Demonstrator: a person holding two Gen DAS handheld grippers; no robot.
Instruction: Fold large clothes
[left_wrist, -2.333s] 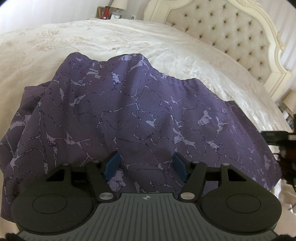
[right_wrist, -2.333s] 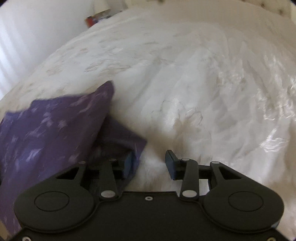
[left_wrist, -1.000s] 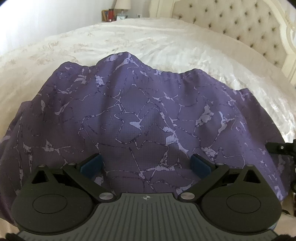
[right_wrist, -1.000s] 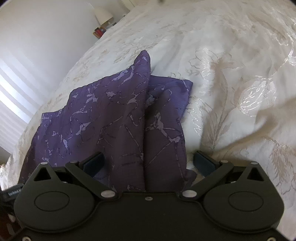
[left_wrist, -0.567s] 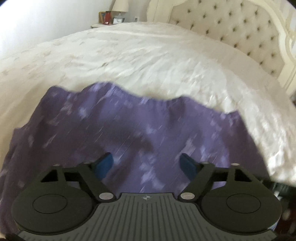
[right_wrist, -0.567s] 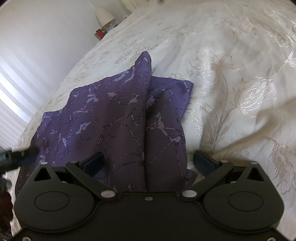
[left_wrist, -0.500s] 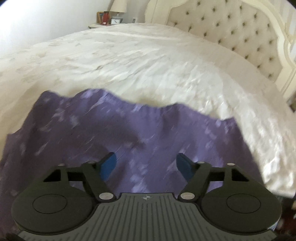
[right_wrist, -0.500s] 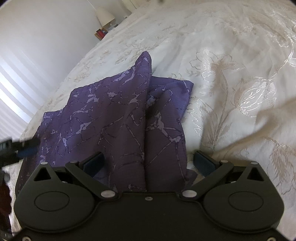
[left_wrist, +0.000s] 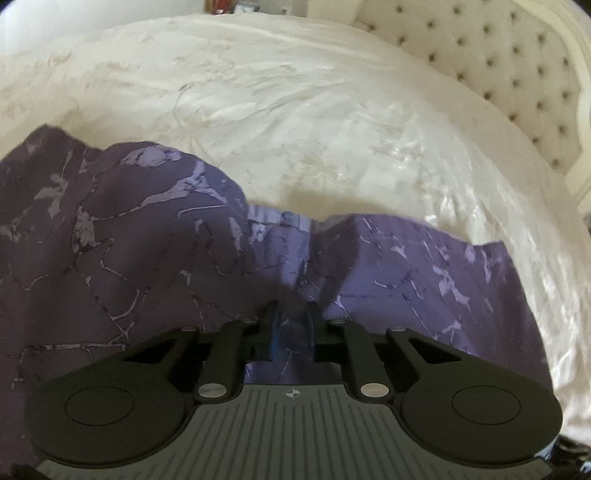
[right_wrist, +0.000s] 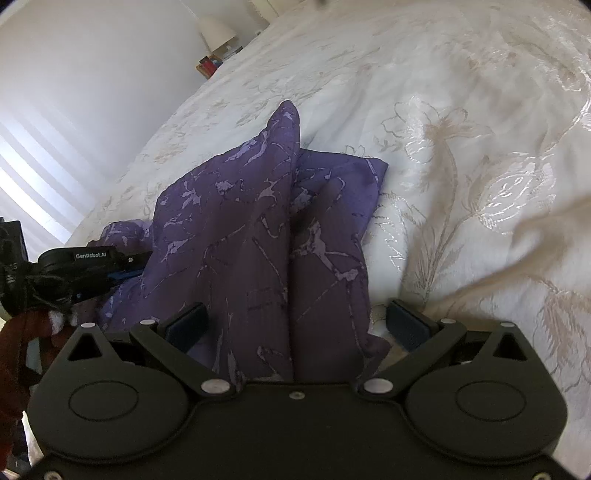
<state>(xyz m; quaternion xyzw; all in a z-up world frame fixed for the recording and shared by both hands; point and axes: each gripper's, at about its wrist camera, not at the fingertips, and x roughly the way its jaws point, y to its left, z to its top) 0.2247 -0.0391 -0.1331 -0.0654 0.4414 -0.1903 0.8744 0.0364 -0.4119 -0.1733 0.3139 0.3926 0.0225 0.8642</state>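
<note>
A large purple garment with a pale cracked pattern lies bunched on the white bed. My left gripper is shut on a fold of its near edge, the blue pads pinching the cloth. In the right wrist view the garment rises in folds between the wide-apart fingers of my right gripper, which is open over the cloth. The left gripper shows at the left edge of that view, at the garment's far side.
The bed has a white embroidered bedspread. A cream tufted headboard stands at the right in the left wrist view. A nightstand with a lamp stands at the far bedside.
My left gripper has dropped to the garment's edge and closed on a fold, from wide open one second ago. My right gripper has stayed open over the cloth.
</note>
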